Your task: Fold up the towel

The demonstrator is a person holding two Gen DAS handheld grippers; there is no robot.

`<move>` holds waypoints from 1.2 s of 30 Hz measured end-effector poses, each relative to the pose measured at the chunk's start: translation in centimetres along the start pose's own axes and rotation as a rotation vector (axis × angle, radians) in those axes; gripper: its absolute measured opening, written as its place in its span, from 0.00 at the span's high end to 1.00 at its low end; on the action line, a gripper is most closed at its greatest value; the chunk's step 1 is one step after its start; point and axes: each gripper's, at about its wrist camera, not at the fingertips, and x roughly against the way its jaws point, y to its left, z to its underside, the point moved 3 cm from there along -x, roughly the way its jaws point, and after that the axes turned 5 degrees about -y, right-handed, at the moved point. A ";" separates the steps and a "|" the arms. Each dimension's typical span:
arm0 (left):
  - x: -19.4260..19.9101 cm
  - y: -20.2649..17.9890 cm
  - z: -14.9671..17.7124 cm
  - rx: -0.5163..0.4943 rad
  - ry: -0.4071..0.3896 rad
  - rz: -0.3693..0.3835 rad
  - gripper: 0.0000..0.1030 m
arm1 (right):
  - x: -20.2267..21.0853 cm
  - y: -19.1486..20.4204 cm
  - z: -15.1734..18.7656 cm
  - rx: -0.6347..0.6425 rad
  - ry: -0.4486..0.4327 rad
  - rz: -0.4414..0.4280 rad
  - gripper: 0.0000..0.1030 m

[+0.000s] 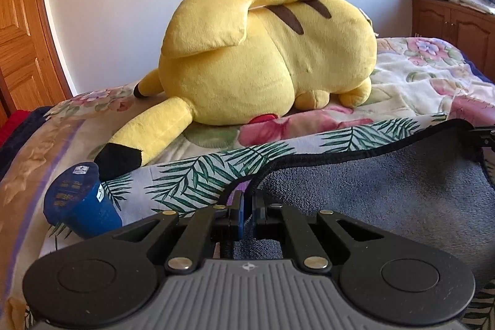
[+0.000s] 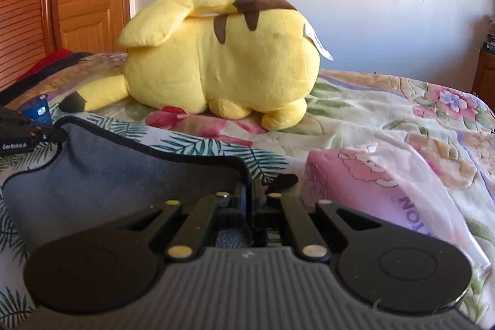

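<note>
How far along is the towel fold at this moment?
Early to midway. Done: both corners are gripped, the left gripper and the right gripper each shut on the grey towel at its black-trimmed edge. In hand: that edge is raised off the leaf-print sheet. Left: laying it over and flattening; no finished fold shows.

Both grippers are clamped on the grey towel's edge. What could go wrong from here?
The left gripper and right gripper each pinch only the black hem of the grey towel, so a corner could slip out. The blue cup lies close beside the left gripper; swinging the towel may knock it.
</note>
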 end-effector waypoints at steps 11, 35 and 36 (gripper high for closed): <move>-1.1 -0.2 0.5 0.008 0.030 -0.004 0.85 | -1.3 0.1 0.9 0.017 0.037 0.022 0.96; 11.8 -1.8 0.3 0.032 -0.021 0.021 0.15 | 9.7 1.7 -2.3 -0.083 -0.007 0.004 0.61; 12.5 -1.9 0.2 0.032 -0.021 0.027 0.15 | 10.5 1.8 -2.5 -0.088 -0.012 0.003 0.61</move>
